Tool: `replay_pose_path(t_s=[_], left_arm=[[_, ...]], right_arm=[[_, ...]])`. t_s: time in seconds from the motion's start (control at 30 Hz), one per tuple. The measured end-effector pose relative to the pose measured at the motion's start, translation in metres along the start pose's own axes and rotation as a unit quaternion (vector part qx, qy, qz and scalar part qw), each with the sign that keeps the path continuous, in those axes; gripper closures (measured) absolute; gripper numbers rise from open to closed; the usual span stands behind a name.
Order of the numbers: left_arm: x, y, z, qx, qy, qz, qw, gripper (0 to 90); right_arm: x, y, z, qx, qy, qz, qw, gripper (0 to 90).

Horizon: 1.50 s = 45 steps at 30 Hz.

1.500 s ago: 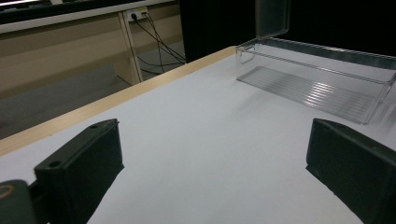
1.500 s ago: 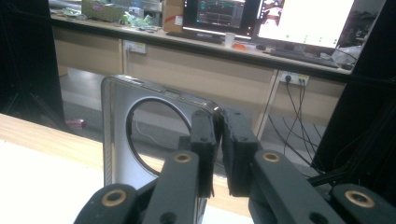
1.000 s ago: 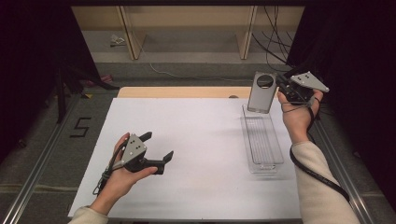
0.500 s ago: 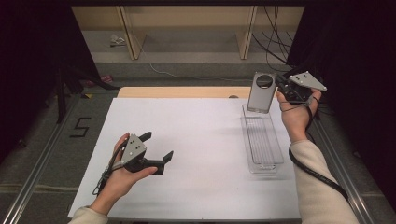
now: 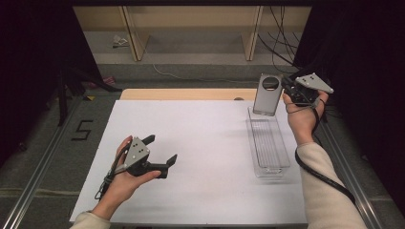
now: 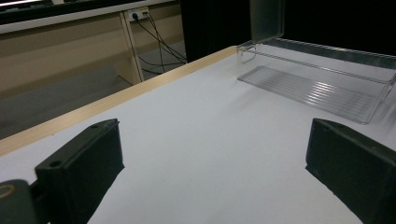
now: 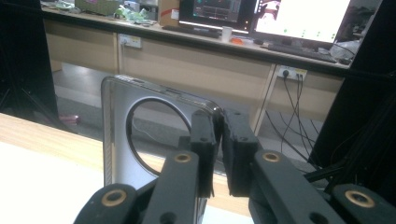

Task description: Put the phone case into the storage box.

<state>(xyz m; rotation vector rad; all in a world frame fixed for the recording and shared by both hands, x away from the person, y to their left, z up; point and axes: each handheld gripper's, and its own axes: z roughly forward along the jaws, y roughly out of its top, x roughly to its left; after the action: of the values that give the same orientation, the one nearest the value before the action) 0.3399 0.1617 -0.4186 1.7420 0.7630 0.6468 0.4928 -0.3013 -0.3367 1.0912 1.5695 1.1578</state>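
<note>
Tray (image 5: 268,148) lies bare while right gripper (image 5: 288,91) jaws clench phone case (image 5: 266,94); left gripper (image 5: 161,153) jaws released.

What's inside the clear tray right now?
Nothing visible: the clear tray shows just its ribbed floor. The right gripper holds a phone case upright at its far end, hiding that corner.

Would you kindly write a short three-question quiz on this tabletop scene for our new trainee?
1. True or false: the left gripper grips the phone case.
2. What does the right gripper clamp? A) a cable B) the phone case's edge C) the clear tray
3. Fill in: the clear tray lies on the white ____.

Key
1. False; its jaws stand open over bare board.
2. B; the case stands upright at the tray's far end.
3. board
</note>
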Motion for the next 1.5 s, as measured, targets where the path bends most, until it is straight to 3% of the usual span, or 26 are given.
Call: replay_pose_path(t_s=[1.5], left_arm=[[0.001,-0.001,0.0,0.002,0.002,0.0,1.0,3.4]], right_arm=[[0.003,-0.01,0.019,0.012,-0.005,0.006,0.9999,84.2]])
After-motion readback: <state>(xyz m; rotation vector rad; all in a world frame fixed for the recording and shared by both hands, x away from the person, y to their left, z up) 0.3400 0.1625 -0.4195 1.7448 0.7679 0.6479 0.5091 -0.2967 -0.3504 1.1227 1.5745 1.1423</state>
